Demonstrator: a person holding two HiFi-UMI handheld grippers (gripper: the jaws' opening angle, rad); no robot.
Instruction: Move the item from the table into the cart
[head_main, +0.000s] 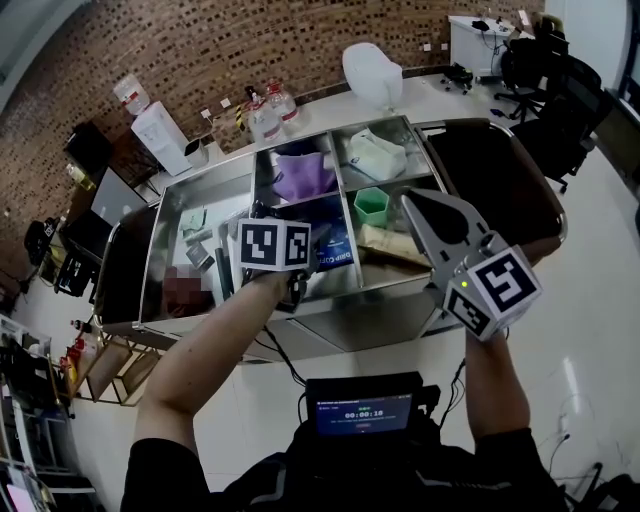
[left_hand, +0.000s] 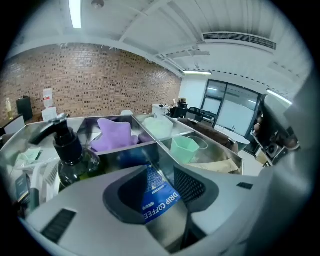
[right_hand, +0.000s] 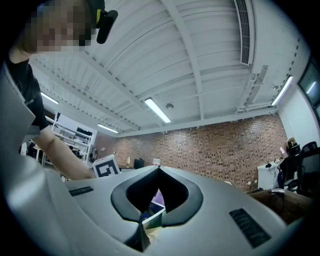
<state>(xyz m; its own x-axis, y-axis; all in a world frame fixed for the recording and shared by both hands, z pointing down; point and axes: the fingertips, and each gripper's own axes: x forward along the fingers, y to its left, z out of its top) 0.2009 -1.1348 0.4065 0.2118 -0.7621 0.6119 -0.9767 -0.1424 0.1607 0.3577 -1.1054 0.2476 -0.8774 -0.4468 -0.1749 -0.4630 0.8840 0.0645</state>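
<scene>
Looks like drop-off step. Blue drip coffee packet (left_hand: 159, 197) already down in cart (head_main: 350, 318), middle compartment, near dead centre of head view. Left gripper (left_hand: 159, 171) roughly half open, packet between jaws, pads not pinching it afaict. Green cup (left_hand: 186, 149) at 1 o'clock from there, pump bottle (left_hand: 70, 152) at 10. Right gripper (head_main: 432, 215) pinched closed on nothing, hanging over cart at 3 o'clock. Next, my guess: lift left one straight up, don't snag packet.

- Blue packet (head_main: 333, 248) (left_hand: 159, 198) with white "DRIP COFFEE" print, lying tilted in the middle front compartment, just beside a divider.
- Steel cart (head_main: 350, 325), open-topped and split into several compartments.
</scene>
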